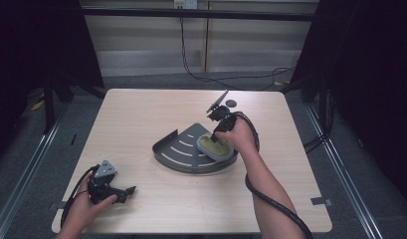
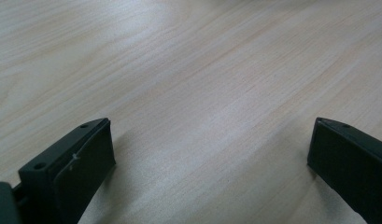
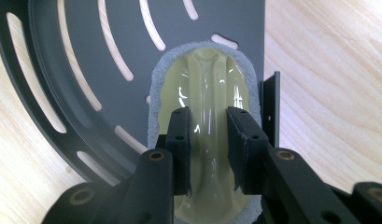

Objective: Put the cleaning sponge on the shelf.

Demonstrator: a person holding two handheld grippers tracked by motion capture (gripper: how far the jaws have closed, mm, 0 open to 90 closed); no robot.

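Landmark: the dark slotted tray (image 1: pixel 183 149), a fan-shaped metal piece w/ curved slots, lying near the middle of the light wood surface (image 1: pixel 141 114).

The dish (image 1: pixel 214 147), oval, pale yellow-green glazed inside w/ a rough grey rim, sits on the tray's right part, next to the tray's straight upright edge. In the right gripper view the dish (image 3: pixel 205 93) lies on the tray (image 3: pixel 86 56) w/ a raised ridge running down its middle.

Right claw (image 1: pixel 216 135) comes down onto the dish from above the tray's right side, held in the person's right hand (image 1: pixel 238 137). In the right gripper view the right claw (image 3: pixel 208 149) has its jaws drawn in narrow on either side of that ridge, pads against it: gripping the dish.

Left claw (image 1: pixel 126 191) is well apart from the tray, toward the near left corner of the surface, held low in the left hand (image 1: pixel 86 206). In the left gripper view the left claw (image 2: pixel 212 154) has jaws spread wide w/ bare wood between them.

A small dark disc (image 1: pixel 231 103) lies beyond the tray, toward the far edge of the surface.
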